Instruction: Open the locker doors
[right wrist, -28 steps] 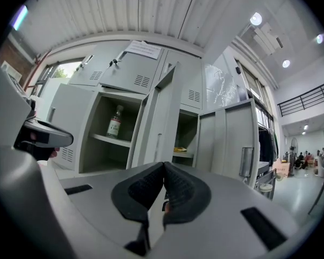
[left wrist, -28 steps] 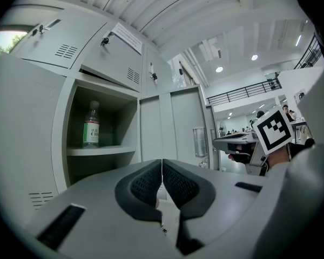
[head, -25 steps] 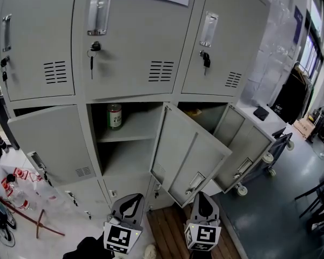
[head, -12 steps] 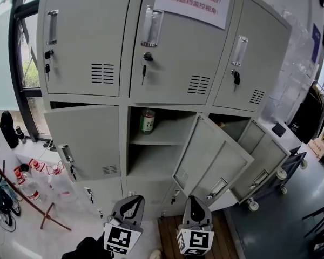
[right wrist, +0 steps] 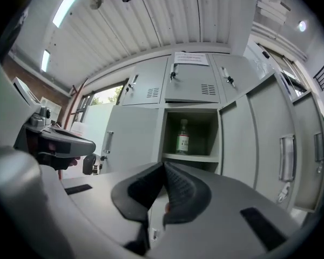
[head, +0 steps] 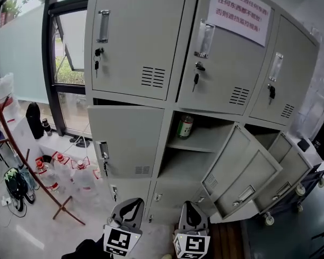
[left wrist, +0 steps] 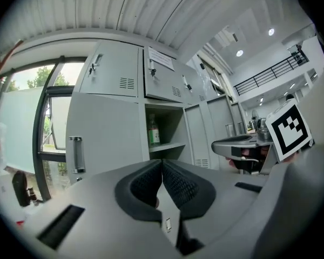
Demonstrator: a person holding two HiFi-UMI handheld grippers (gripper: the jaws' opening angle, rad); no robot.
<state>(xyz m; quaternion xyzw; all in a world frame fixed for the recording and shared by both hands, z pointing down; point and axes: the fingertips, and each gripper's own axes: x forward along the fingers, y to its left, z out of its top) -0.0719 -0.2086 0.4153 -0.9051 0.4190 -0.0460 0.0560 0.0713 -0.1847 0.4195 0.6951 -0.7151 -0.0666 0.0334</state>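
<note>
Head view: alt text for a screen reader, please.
Grey lockers with the middle-row centre door swung open, showing a bottle on the shelf. The left claw and right claw, both shut and empty, sit at the bottom edge.

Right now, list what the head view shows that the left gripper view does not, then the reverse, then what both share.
Only the head view: the marker cube on the left gripper, and a wheeled cart at the far right. Only the left gripper view: that gripper's jaws, closed together with nothing between them, plus ceiling lights and a railing high up. Both: the green bottle in the open locker compartment, the paper notice on an upper door, and the window at the left.
</note>
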